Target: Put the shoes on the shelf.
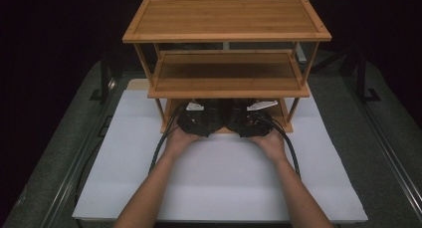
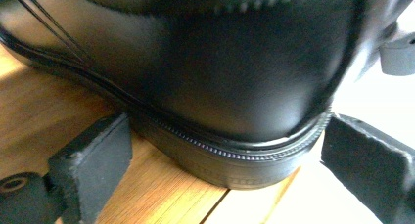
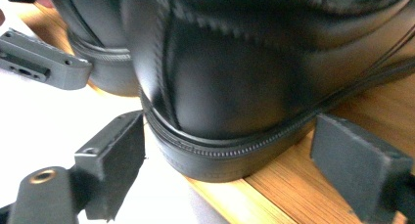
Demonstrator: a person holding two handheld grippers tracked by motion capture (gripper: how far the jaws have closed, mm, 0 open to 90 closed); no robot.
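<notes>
Two black leather shoes stand side by side on the bottom shelf (image 1: 286, 122) of a three-tier bamboo rack (image 1: 226, 19). My left gripper (image 1: 205, 111) reaches under the middle shelf; its jaws straddle the heel of the left shoe (image 2: 210, 77), and both pads (image 2: 95, 160) lie against the sole's rim. My right gripper (image 1: 245, 111) does the same beside it: the right shoe's heel (image 3: 230, 87) sits between its jaws, with the pads (image 3: 115, 160) touching the welt on either side. Both shoes rest on the wood. The shoes' fronts are hidden.
The rack stands on a white mat (image 1: 224, 178) over a grey table (image 1: 64, 153). The top and middle shelves are bare and overhang the grippers. In the right gripper view, the left shoe (image 3: 98, 53) and the left gripper's jaw (image 3: 41, 62) are close at upper left.
</notes>
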